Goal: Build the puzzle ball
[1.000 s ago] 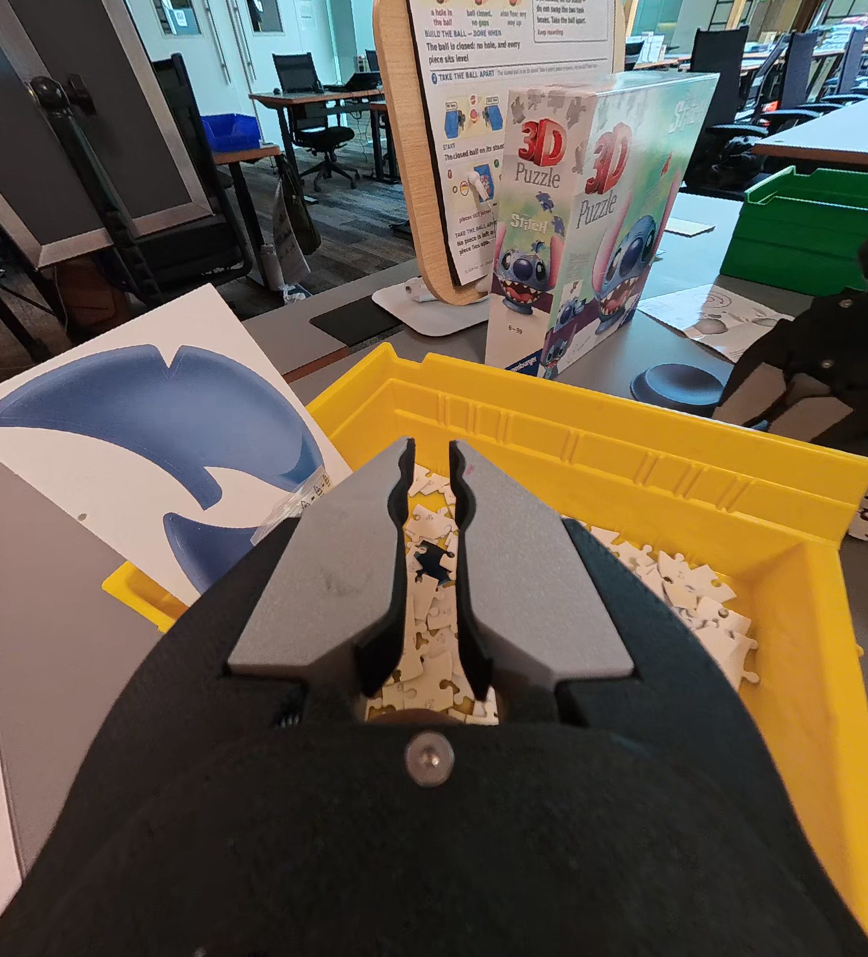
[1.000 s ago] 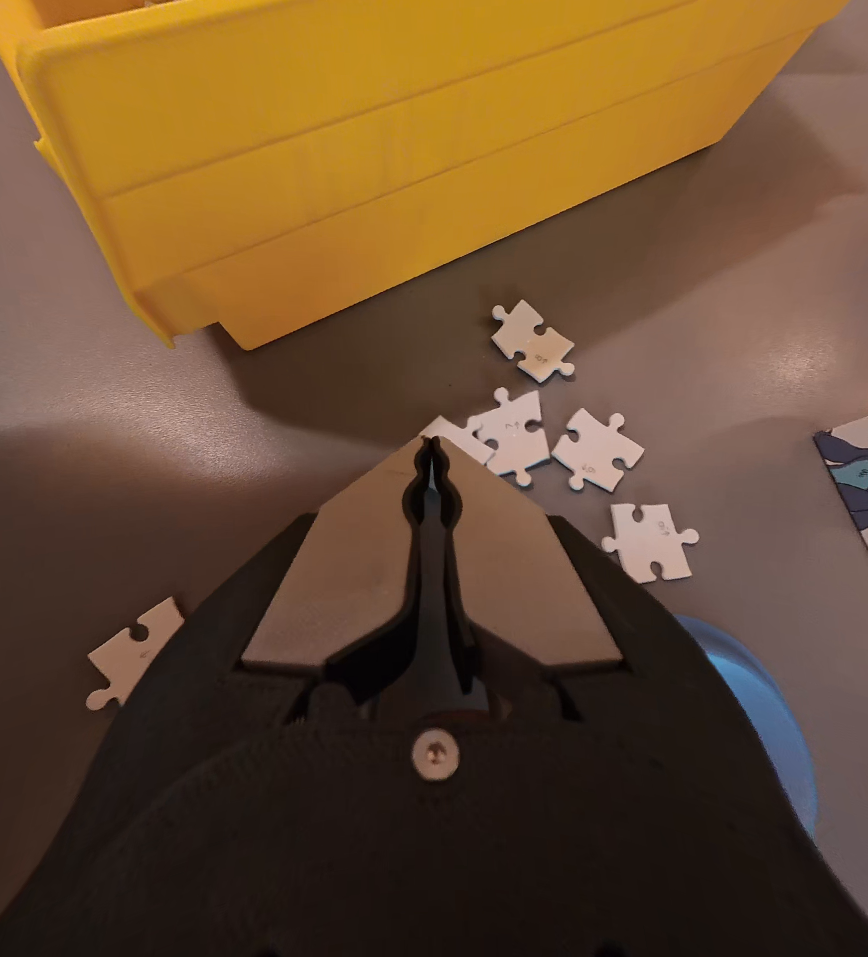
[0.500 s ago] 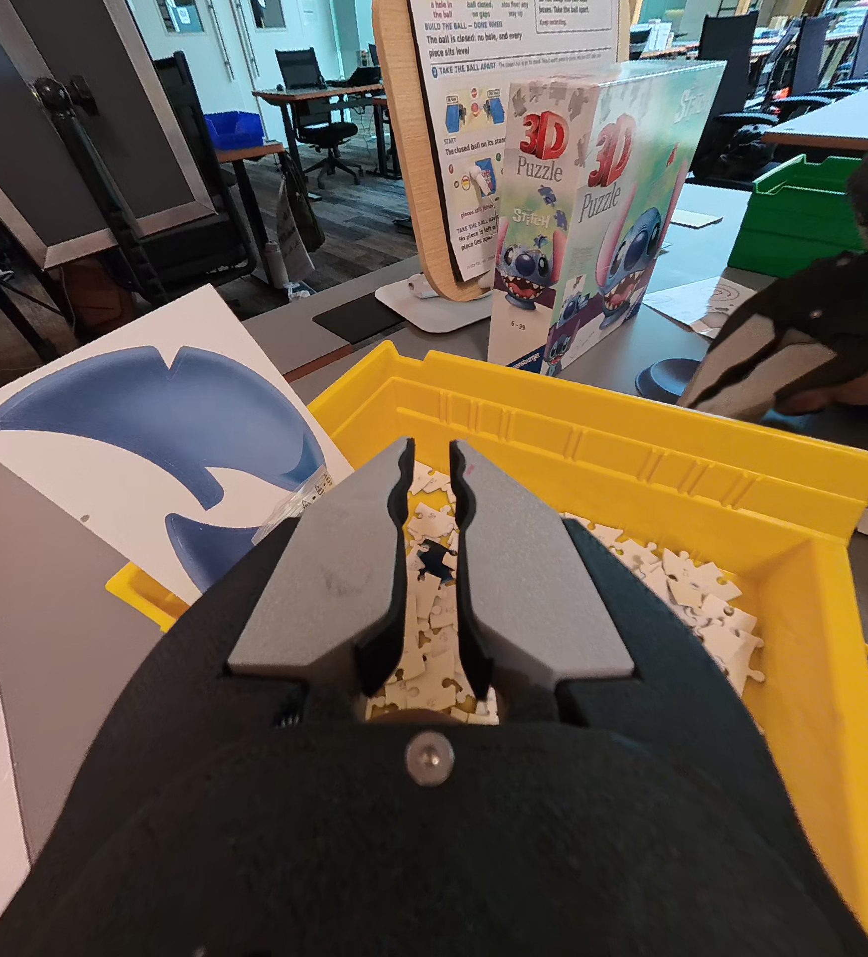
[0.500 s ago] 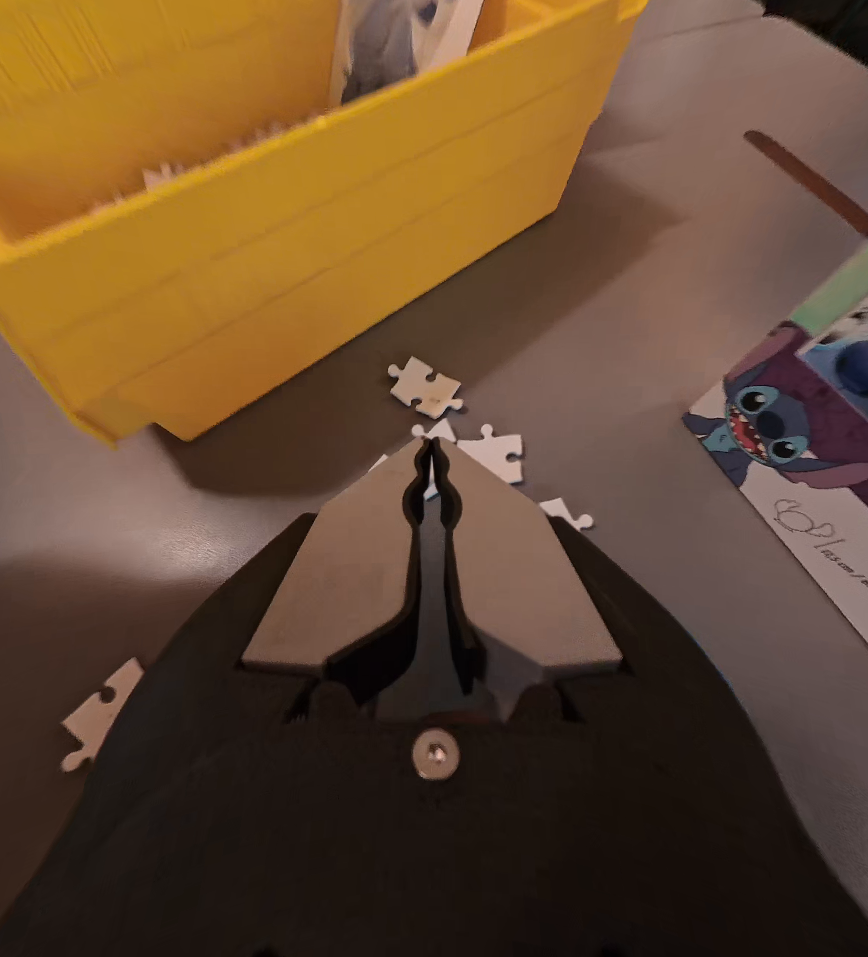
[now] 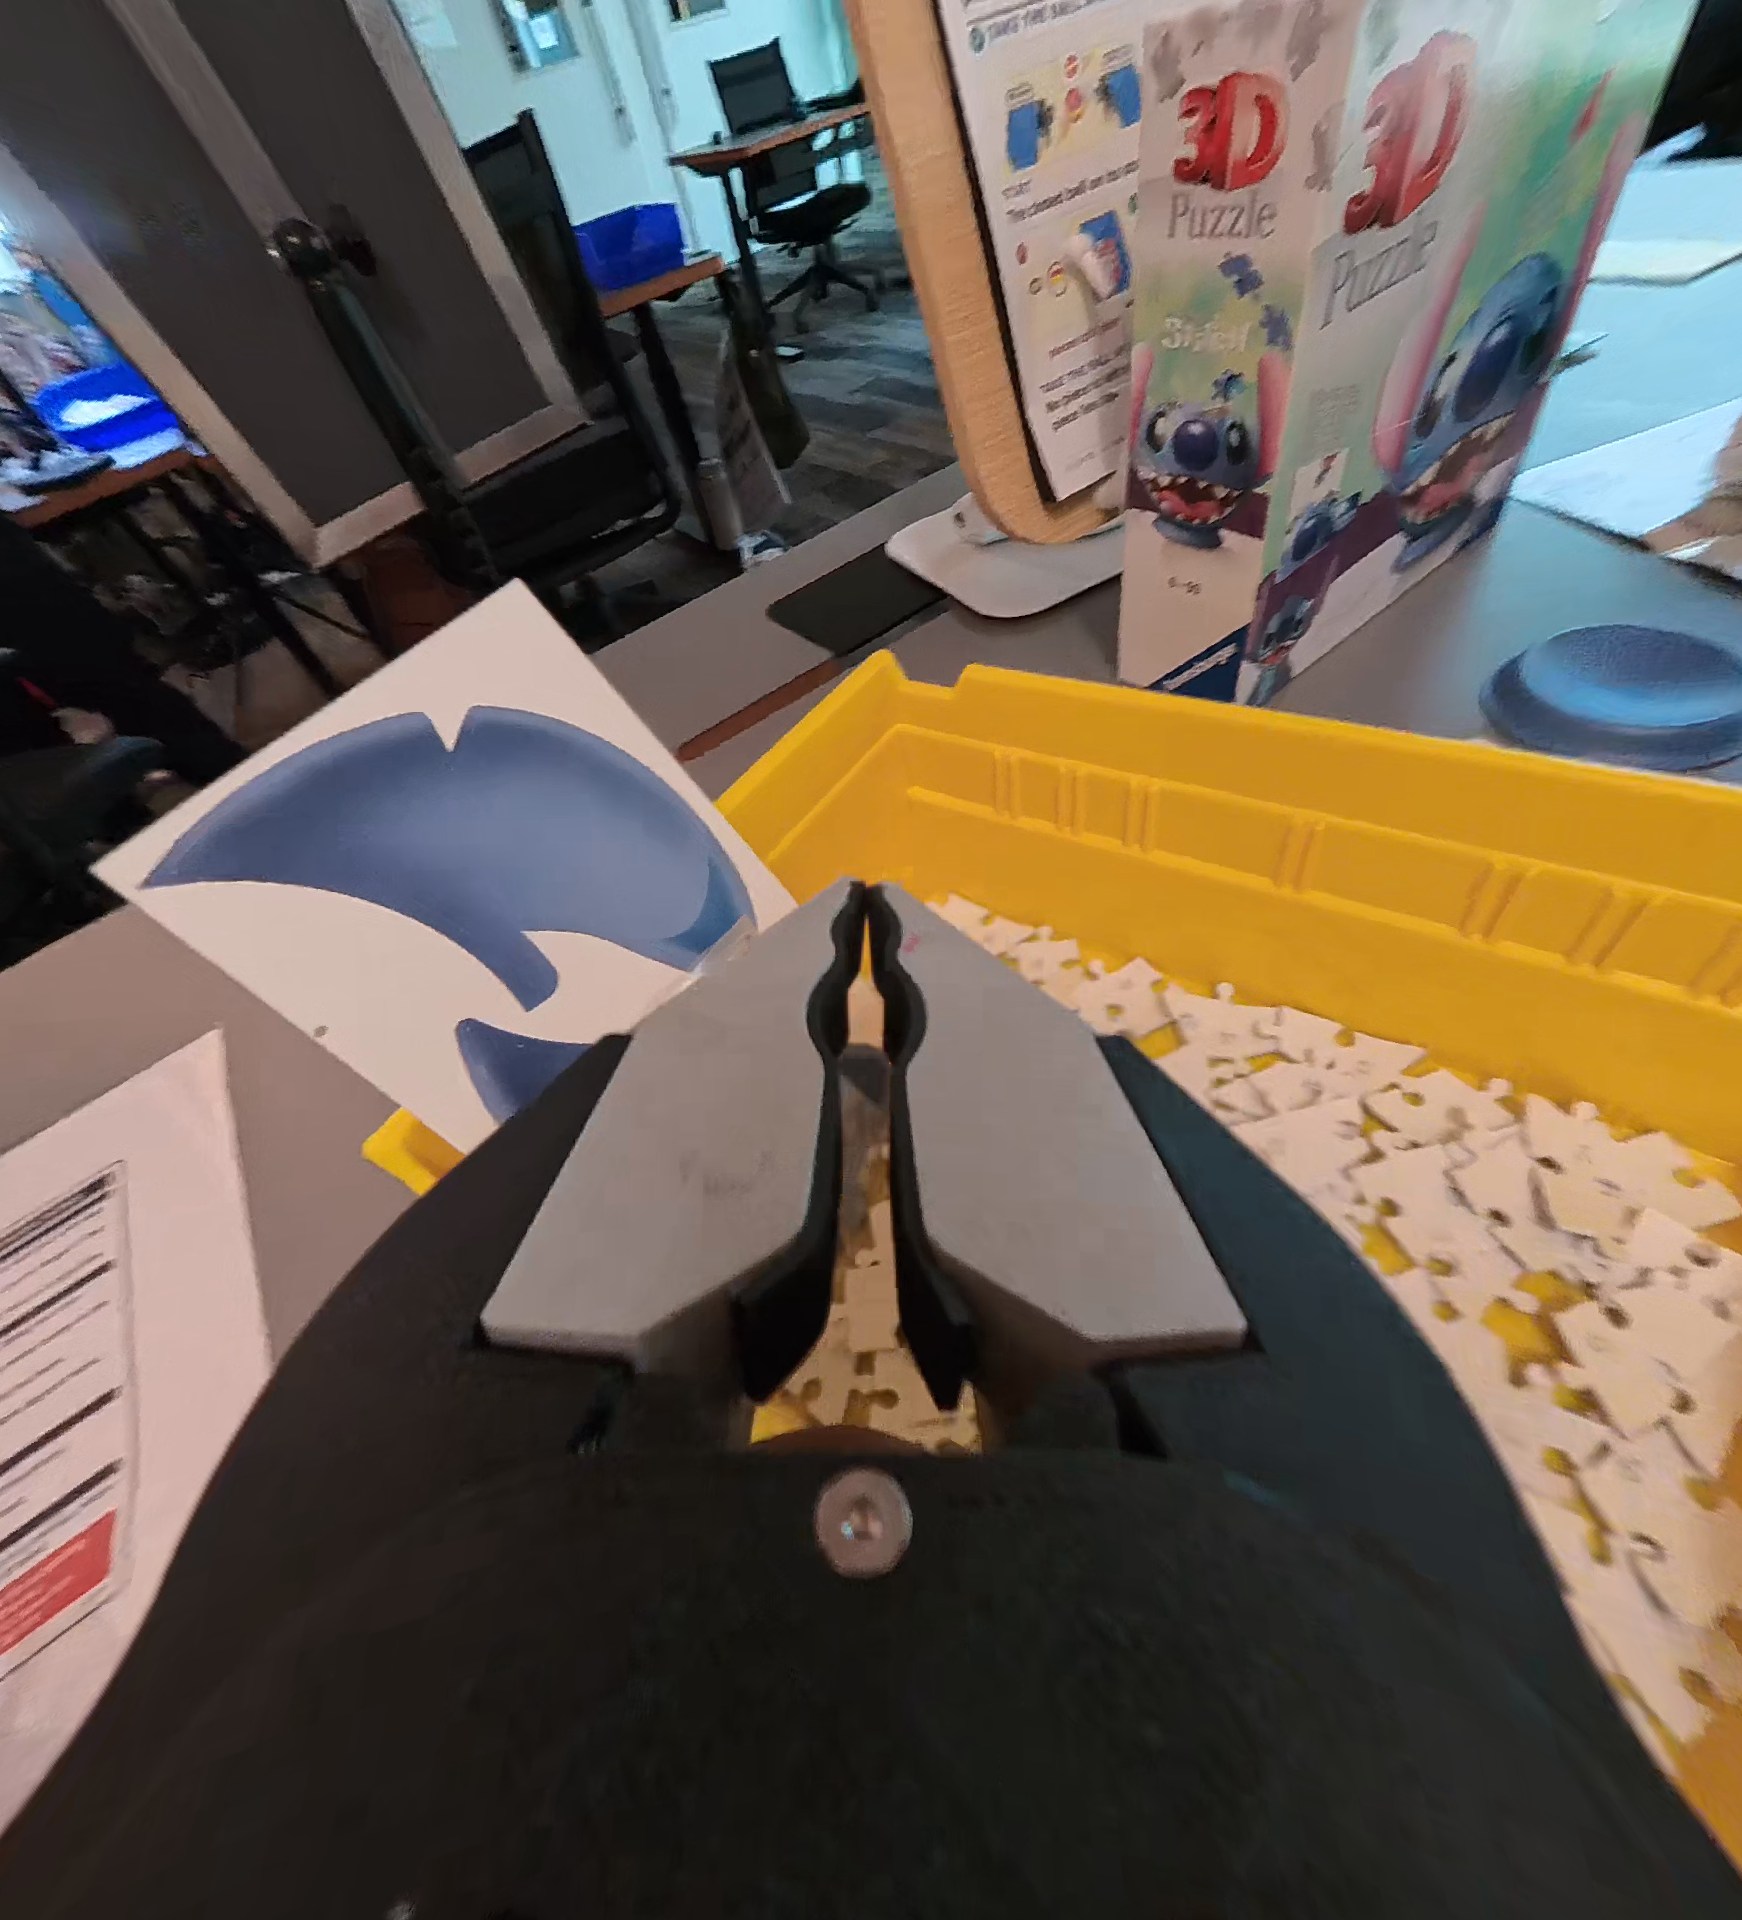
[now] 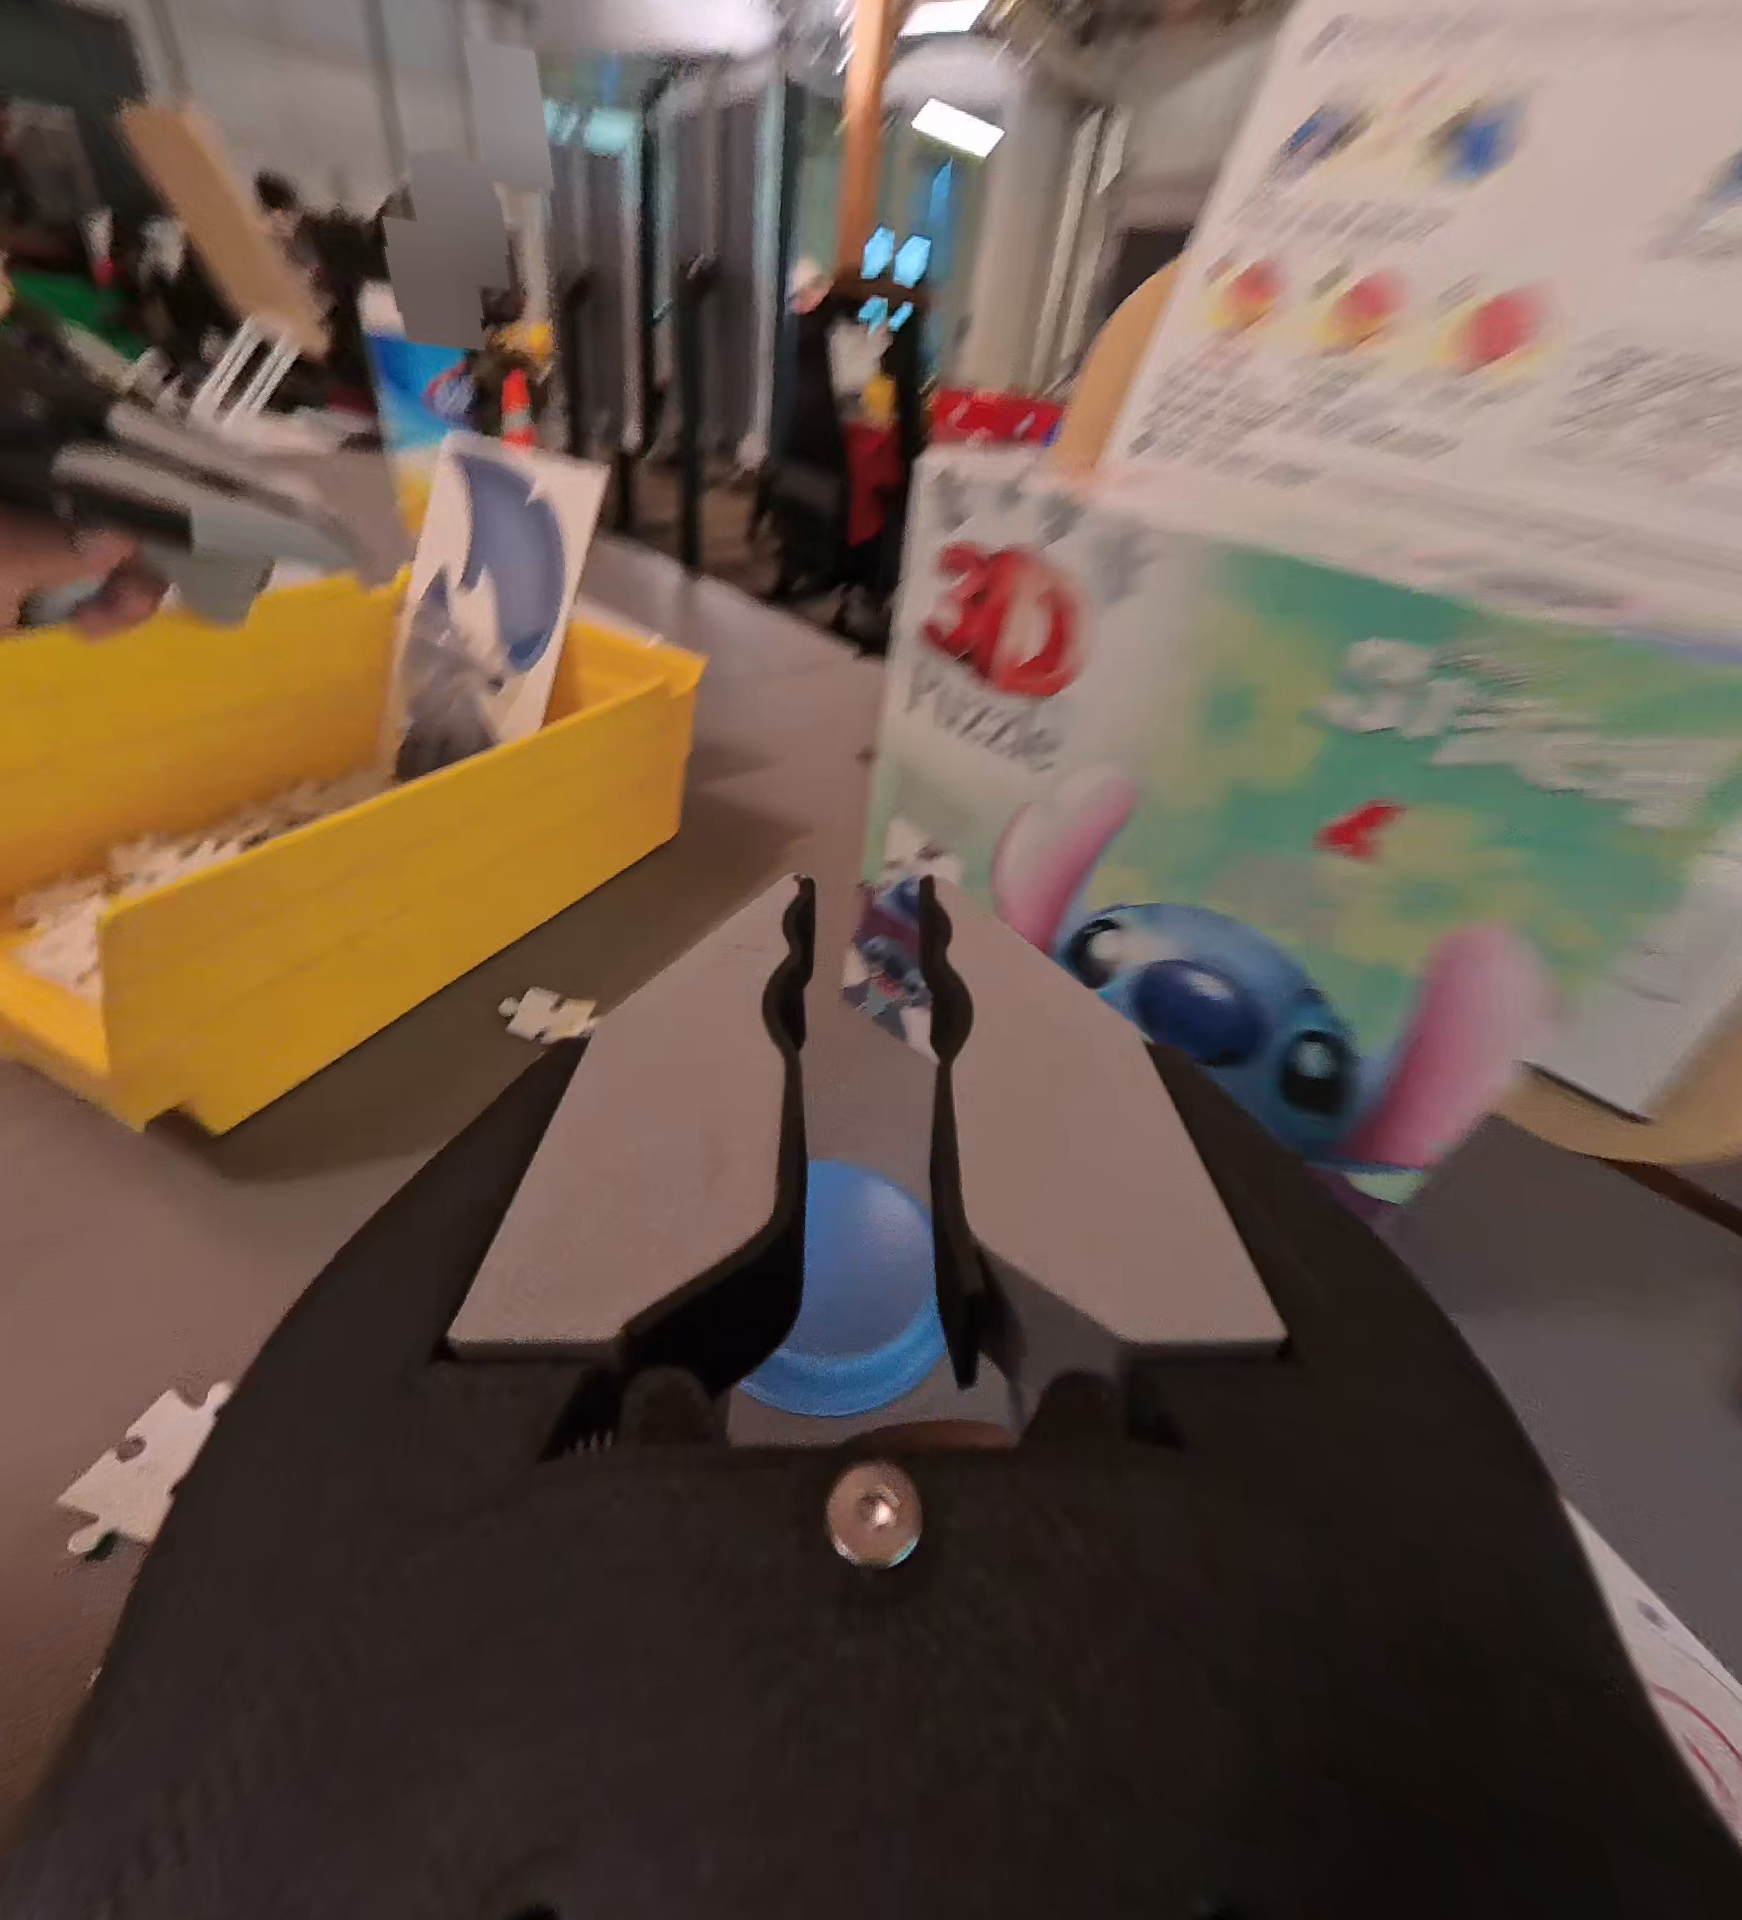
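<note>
— Where are your grippers?

— My left gripper [image 5: 867,902] is over the yellow plastic bin [image 5: 1366,831], its grey fingers pressed together at the tips. I can't tell whether anything is pinched between them.

— And the puzzle pieces?

— Most of the white cardboard puzzle pieces [image 5: 1469,1247] lie heaped in that bin. A white card with a blue curved shape [image 5: 451,883] leans on its near-left corner.

— The right one?

— My right gripper [image 6: 862,894] is parted and empty above the grey table [image 6: 379,1195]. A round blue plastic stand [image 6: 851,1288] shows between its fingers, with the colourful cardboard puzzle box [image 6: 1314,779] beyond. A loose white piece [image 6: 547,1013] lies beside the bin.
</note>
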Available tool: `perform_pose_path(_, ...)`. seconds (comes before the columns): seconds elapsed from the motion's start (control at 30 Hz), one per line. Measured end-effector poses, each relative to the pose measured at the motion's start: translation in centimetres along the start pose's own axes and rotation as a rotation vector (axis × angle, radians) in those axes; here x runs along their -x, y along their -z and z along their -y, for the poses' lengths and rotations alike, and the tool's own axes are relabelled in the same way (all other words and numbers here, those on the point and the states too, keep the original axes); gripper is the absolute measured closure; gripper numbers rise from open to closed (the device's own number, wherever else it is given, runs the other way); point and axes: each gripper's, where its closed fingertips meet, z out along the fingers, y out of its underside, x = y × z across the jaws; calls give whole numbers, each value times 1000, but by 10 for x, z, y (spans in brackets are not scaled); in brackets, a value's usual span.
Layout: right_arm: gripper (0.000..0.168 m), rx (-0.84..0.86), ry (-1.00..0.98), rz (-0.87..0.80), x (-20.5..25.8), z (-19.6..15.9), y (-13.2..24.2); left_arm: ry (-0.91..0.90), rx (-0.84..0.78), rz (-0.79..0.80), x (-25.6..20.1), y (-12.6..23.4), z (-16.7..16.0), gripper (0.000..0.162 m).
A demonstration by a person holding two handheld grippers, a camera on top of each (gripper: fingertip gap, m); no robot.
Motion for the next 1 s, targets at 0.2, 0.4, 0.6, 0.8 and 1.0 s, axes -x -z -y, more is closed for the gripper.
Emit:
perform_pose_path(0.2,130,-55,-212,-102,-33,4,81,-148,93,181,13,-8,-7,162)
perform_pose_path(0.4,131,72,-233,-159,-31,-45,126,-104,118,192,24,-18,-8,162)
perform_pose_path(0.6,130,188,-169,-251,-33,-70,158,-49,124,203,40,-20,-7,162)
perform_pose_path(0.8,130,177,-229,-247,-35,-83,177,112,-14,215,40,38,45,154)
perform_pose_path(1.0,128,226,-229,-190,-33,-100,152,176,-38,-543,-171,62,81,131)
